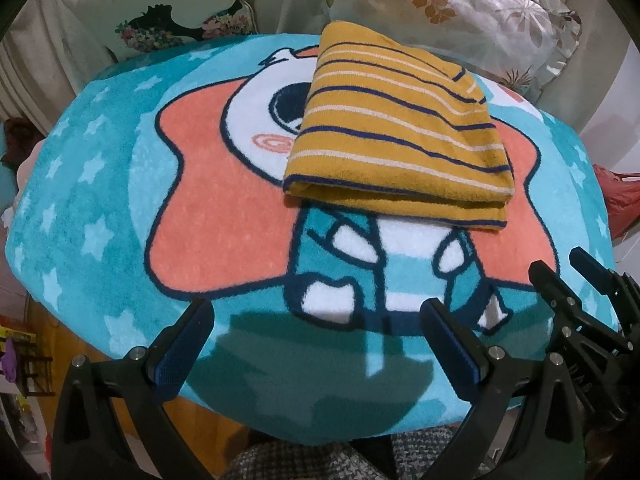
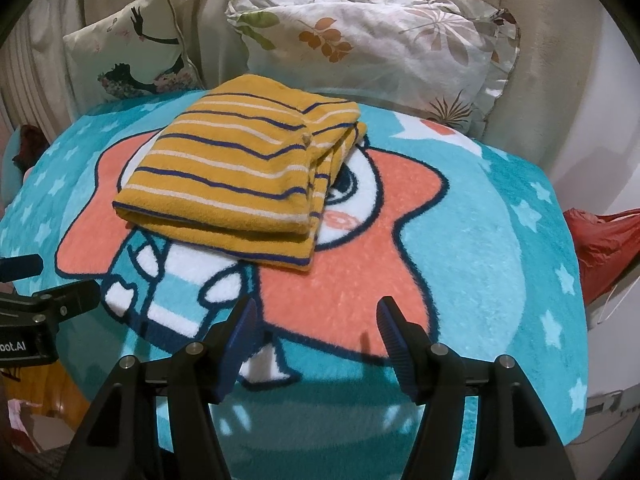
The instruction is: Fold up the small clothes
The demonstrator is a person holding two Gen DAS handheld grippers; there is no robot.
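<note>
A small mustard-yellow garment with navy and white stripes [image 1: 396, 136] [image 2: 240, 176] lies folded into a thick rectangle on a turquoise cartoon-print mat [image 1: 100, 208] [image 2: 500, 264]. My left gripper [image 1: 316, 312] hovers open over the mat's near edge, well short of the garment, nothing between its fingers. My right gripper [image 2: 316, 308] is open too, near the mat's front, below and right of the folded piece. The right gripper [image 1: 560, 276] also shows at the lower right of the left wrist view, and the left gripper [image 2: 44, 284] at the left edge of the right wrist view.
Two printed cushions [image 2: 132, 48] [image 2: 380, 44] lean against a beige sofa back behind the mat. A red bag [image 2: 604, 248] lies off the mat's right side. Orange floor and clutter [image 1: 24, 344] show at lower left. Grey checked fabric [image 1: 288, 460] lies under the near edge.
</note>
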